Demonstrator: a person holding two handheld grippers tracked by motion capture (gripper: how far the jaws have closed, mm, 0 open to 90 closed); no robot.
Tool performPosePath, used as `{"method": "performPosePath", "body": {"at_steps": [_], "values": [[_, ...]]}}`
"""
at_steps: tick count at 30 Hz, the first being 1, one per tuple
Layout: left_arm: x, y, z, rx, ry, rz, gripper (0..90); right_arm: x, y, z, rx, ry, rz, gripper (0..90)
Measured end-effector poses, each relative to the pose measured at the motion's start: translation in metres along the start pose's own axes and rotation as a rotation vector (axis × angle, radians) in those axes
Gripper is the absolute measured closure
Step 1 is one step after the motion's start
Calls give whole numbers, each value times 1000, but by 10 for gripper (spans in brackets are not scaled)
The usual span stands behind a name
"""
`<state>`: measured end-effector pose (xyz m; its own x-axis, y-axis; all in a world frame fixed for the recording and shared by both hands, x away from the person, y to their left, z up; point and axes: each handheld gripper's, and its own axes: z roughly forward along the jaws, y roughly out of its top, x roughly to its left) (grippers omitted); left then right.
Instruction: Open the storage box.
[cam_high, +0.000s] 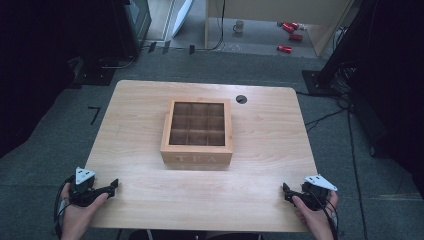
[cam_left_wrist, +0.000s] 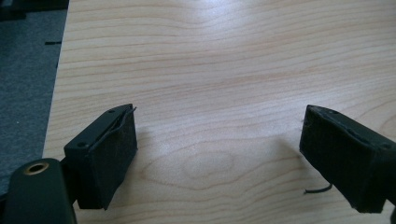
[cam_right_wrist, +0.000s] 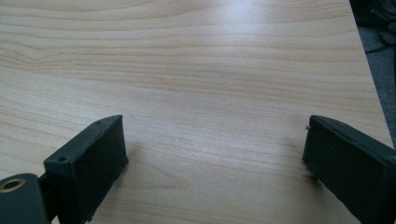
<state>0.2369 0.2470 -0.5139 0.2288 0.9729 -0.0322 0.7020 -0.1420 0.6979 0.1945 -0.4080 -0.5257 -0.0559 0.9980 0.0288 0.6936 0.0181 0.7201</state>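
Start of the approach, I judge; left gripper (cam_high: 114, 187) and right gripper (cam_high: 286, 191) spread, empty; tea box (cam_high: 197, 132) well ahead, between them; next, reach forward.

Pale wooden table (cam_high: 140, 200), grey carpet floor (cam_high: 45, 150), white mug (cam_high: 239, 26), red items (cam_high: 290, 27) beyond.

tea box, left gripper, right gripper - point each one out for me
tea box (cam_high: 197, 159): high view, on its front wall by the TEA lettering.
left gripper (cam_left_wrist: 219, 140): left gripper view, midway between its open jaws.
right gripper (cam_right_wrist: 215, 140): right gripper view, midway between its open jaws.
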Motion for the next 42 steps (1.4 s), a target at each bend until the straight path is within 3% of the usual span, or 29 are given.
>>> {"method": "performPosePath", "body": {"at_steps": [4, 10, 17, 27, 34, 38, 42], "values": [[-3, 3, 0, -22, 1, 2, 113, 0, 0, 0, 0, -1, 1, 56], [-21, 21, 1, -71, -66, 2, 110, 2, 4, -2, -7, 17, 2, 67], [-42, 36, 6, -87, -134, 29, 113, 10, 13, -5, -31, 23, -11, 68], [-82, 66, 18, -111, -226, 69, 145, 43, 40, -3, -61, 104, -58, 75], [-106, 75, 27, -110, -270, 100, 158, 63, 58, -2, -88, 141, -87, 77], [-116, 80, 31, -117, -291, 115, 224, 76, 68, 0, -101, 162, -103, 78], [-123, 83, 33, -134, -313, 147, 344, 90, 76, 5, -107, 184, -111, 79]]}}
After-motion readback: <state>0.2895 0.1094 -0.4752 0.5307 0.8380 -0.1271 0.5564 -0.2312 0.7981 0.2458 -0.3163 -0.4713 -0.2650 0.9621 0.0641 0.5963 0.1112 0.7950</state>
